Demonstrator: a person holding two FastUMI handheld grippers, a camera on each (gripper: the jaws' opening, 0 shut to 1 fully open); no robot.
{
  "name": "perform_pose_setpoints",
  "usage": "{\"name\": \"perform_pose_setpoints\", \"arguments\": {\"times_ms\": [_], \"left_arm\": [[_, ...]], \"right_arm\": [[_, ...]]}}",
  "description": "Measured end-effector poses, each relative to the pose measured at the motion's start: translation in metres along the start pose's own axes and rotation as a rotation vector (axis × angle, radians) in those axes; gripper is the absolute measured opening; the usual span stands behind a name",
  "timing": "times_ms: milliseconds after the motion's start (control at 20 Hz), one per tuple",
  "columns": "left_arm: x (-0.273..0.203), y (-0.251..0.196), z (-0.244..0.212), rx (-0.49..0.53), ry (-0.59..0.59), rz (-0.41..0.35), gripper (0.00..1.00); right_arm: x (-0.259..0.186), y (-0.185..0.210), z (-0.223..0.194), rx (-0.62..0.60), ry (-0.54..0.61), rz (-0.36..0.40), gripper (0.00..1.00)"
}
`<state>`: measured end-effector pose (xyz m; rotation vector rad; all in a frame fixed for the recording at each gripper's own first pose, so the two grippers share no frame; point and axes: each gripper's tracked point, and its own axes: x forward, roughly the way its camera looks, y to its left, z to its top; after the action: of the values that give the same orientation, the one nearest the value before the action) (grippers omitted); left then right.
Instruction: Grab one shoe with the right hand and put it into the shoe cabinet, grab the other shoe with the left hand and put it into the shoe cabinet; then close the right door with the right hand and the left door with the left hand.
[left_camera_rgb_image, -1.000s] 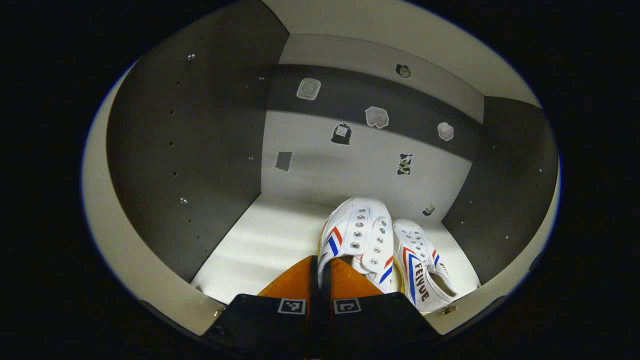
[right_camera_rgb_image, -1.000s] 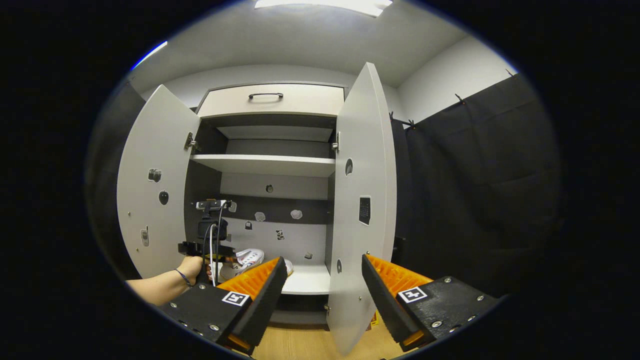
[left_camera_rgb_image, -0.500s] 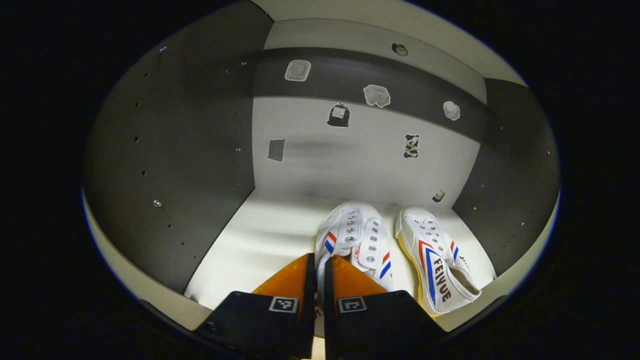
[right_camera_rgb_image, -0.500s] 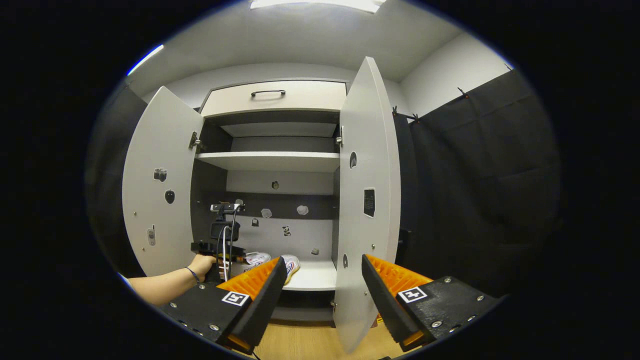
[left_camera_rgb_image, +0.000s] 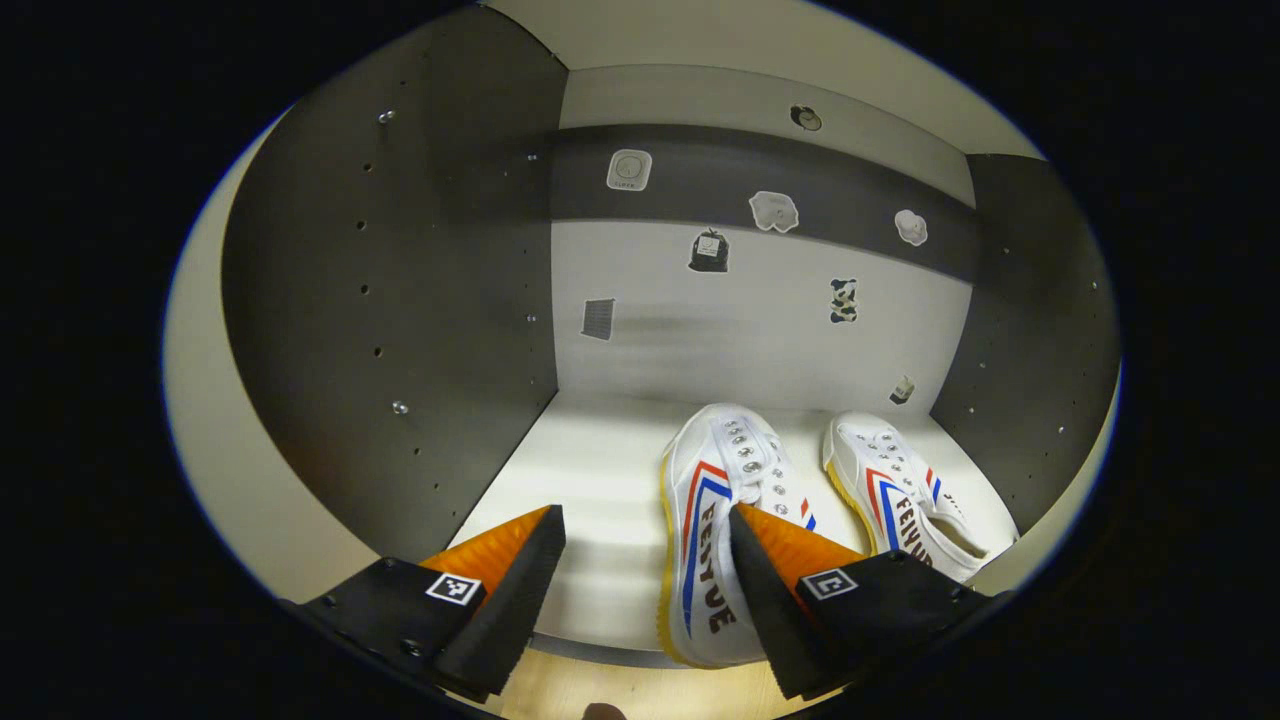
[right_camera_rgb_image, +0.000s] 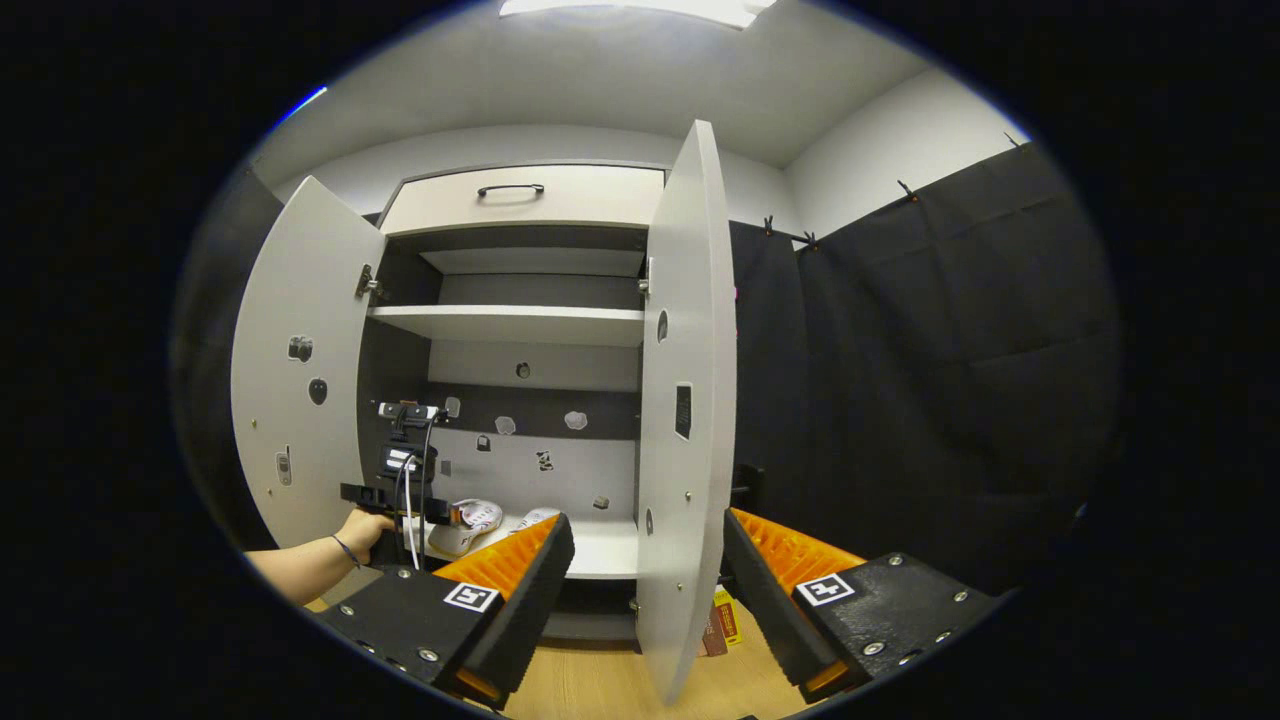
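White canvas marks both shoes, which sit side by side on the cabinet's bottom shelf (left_camera_rgb_image: 590, 520): the left shoe (left_camera_rgb_image: 715, 540) with its heel at the shelf's front edge, the right shoe (left_camera_rgb_image: 905, 495) just beside it, near the right inner wall. Toes point at the back panel, so the heels stay within reach and clear of the doors' swing, I judge. The left gripper (left_camera_rgb_image: 645, 590) hovers at the shelf's front with its fingers spread apart, holding nothing; one finger overlaps the left shoe's heel in its view, though I cannot tell if they touch. That reads as a release just made. The right gripper (right_camera_rgb_image: 645, 600) waits outside the cabinet, fingers also spread and empty, with the edge of the right door (right_camera_rgb_image: 685, 400) between them, well placed to push it closed. The left door (right_camera_rgb_image: 295, 370) stands wide open. The upper shelf (right_camera_rgb_image: 510, 322) looks bare.
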<state>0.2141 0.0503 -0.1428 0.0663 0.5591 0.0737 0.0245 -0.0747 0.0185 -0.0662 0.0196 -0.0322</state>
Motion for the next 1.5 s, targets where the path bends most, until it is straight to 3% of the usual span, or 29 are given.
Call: {"name": "perform_pose_setpoints", "arguments": {"times_ms": [300, 500, 650, 850, 950, 1350, 1400, 1450, 1500], "left_arm": [[-0.021, -0.009, 0.016, 0.065, -0.044, -0.049, 0.99], [-0.078, -0.018, 0.046, 0.066, -0.183, -0.110, 0.98], [-0.129, -0.017, 0.057, 0.066, -0.272, -0.151, 0.98], [-0.197, -0.011, 0.054, 0.079, -0.352, -0.195, 0.97], [-0.235, 0.001, 0.055, 0.114, -0.416, -0.181, 0.97], [-0.341, 0.013, 0.008, 0.005, -0.433, -0.364, 0.98], [-0.349, 0.015, 0.006, -0.005, -0.445, -0.381, 0.97], [-0.357, 0.018, 0.005, -0.003, -0.453, -0.392, 0.95], [-0.364, 0.021, 0.005, 0.002, -0.462, -0.396, 0.97]], "right_arm": [[-0.009, -0.051, -0.001, -0.016, -0.001, -0.124, 0.92], [-0.001, -0.091, -0.021, -0.084, 0.024, -0.225, 0.92], [0.013, -0.105, -0.043, -0.081, 0.069, -0.251, 0.92], [0.028, -0.094, -0.065, -0.041, 0.127, -0.196, 0.92], [0.028, -0.092, -0.070, -0.040, 0.148, -0.197, 0.93], [0.021, -0.059, -0.065, -0.143, 0.126, -0.156, 0.86], [0.019, -0.030, -0.066, -0.101, 0.128, -0.047, 0.86], [0.017, 0.025, -0.073, 0.009, 0.151, 0.124, 0.86], [0.019, 0.057, -0.072, -0.003, 0.145, 0.172, 0.94]]}}
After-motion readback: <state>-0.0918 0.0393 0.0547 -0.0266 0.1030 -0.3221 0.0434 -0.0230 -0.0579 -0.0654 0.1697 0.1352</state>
